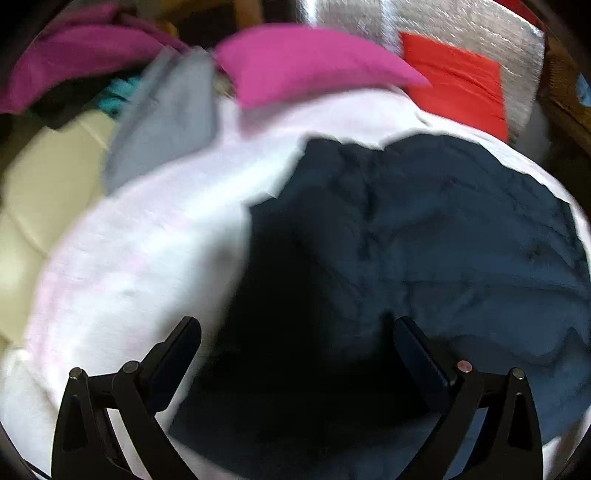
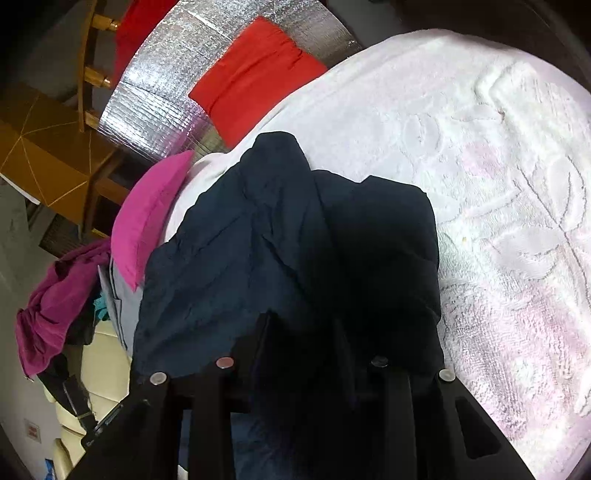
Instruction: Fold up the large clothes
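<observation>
A dark navy garment (image 1: 424, 221) lies crumpled on a white embossed towel (image 1: 147, 240). My left gripper (image 1: 297, 325) hovers over the garment's near left part with its jaws wide open; nothing sits between the fingers. In the right wrist view the same navy garment (image 2: 240, 240) bunches up over my right gripper (image 2: 304, 325), whose jaws stand narrow with a fold of dark cloth pinched between them. The fingertips are mostly buried in the fabric. The white towel (image 2: 498, 184) spreads to the right of it.
A folded pink cloth (image 1: 303, 62) and a folded red cloth (image 1: 454, 81) lie beyond the towel, the red one on a silver foil mat (image 1: 369, 14). A grey garment (image 1: 166, 122) and a magenta pile (image 1: 74, 55) sit at the far left. A wooden chair (image 2: 48, 155) stands behind.
</observation>
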The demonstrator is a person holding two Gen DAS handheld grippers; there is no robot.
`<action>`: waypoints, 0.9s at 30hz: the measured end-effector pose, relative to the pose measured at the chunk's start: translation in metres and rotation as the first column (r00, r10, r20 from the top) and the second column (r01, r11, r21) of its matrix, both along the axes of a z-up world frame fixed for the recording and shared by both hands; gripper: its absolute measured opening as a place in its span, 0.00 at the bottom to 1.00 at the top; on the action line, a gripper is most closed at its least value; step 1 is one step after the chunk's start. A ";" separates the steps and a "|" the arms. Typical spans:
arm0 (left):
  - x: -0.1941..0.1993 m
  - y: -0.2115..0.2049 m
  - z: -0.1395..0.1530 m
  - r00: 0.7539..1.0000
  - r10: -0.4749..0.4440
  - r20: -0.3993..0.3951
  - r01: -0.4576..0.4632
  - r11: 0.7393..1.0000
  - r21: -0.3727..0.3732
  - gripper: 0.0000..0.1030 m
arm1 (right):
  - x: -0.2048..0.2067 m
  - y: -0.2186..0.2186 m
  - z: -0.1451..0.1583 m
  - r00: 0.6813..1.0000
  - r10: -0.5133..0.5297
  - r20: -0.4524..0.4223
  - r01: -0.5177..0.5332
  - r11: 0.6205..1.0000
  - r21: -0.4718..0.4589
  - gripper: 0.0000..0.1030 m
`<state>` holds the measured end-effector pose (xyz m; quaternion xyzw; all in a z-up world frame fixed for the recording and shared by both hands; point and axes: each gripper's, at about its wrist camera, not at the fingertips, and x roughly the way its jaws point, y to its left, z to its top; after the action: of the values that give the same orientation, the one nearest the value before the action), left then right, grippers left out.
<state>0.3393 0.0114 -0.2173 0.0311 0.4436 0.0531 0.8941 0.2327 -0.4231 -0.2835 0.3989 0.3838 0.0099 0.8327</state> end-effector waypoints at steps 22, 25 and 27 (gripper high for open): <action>-0.035 0.051 -0.036 0.986 0.116 -0.123 -0.133 0.981 -0.143 1.00 | -0.001 0.038 0.024 0.990 0.137 0.026 -0.134 0.986 -0.103 0.52; -0.039 0.059 -0.032 0.984 0.129 -0.120 -0.151 0.970 -0.189 1.00 | -0.009 0.028 0.027 0.991 0.122 0.059 -0.120 0.992 -0.045 0.53; -0.045 0.062 -0.025 0.985 0.139 -0.104 -0.157 0.969 -0.192 1.00 | -0.019 0.025 0.033 0.985 0.140 0.096 -0.139 0.990 -0.024 0.55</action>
<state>0.2938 0.0735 -0.2425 -0.0896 0.4875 0.0736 0.8654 0.2135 -0.3979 -0.2509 0.3630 0.3696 0.0844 0.8512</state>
